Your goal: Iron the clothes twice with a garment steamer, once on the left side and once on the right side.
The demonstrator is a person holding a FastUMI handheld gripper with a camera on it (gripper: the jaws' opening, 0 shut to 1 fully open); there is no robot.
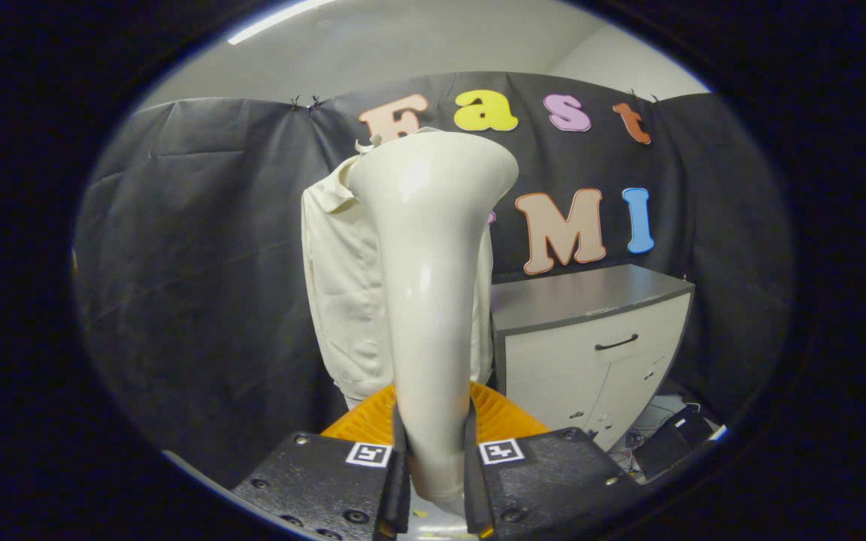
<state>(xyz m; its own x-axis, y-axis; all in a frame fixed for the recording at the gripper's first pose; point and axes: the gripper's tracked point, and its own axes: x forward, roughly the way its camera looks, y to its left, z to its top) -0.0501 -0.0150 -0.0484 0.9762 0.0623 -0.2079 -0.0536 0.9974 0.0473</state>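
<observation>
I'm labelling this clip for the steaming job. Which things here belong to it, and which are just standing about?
Part of the job:
- garment steamer, upright, its handle clamped between both fingers of the claw
- cream shirt hanging just beyond the steamer's head

Just standing about:
- orange ribbed object beneath the shirt
- grey-topped cabinet beside the shirt
- dark items on the floor by the cabinet
</observation>
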